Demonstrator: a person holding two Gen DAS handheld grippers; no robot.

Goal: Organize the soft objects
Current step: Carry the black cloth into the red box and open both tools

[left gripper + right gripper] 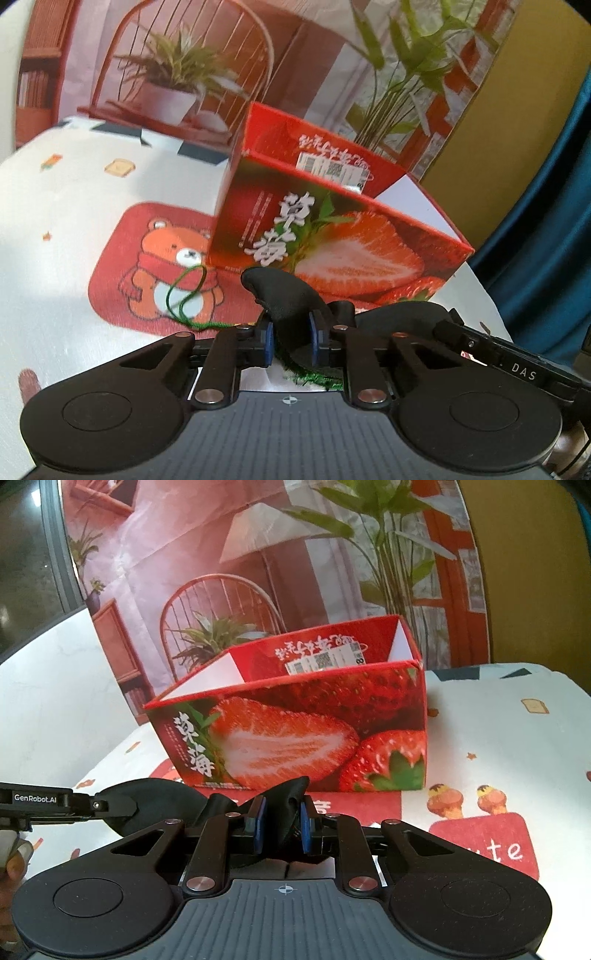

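A black soft cloth object (284,299) with a green cord loop (184,295) and green fringe is pinched in my left gripper (291,339), which is shut on it. The same black cloth (284,805) spans both grippers; my right gripper (280,829) is shut on its other end. A red strawberry-printed open box (332,236) stands on the table just beyond both grippers, also in the right wrist view (314,734). The other gripper shows at the edge of each view.
The table has a white patterned cloth (74,206) with a red bear mat (162,266). A printed room backdrop (258,572) stands behind the box. A blue curtain (554,221) hangs at the right.
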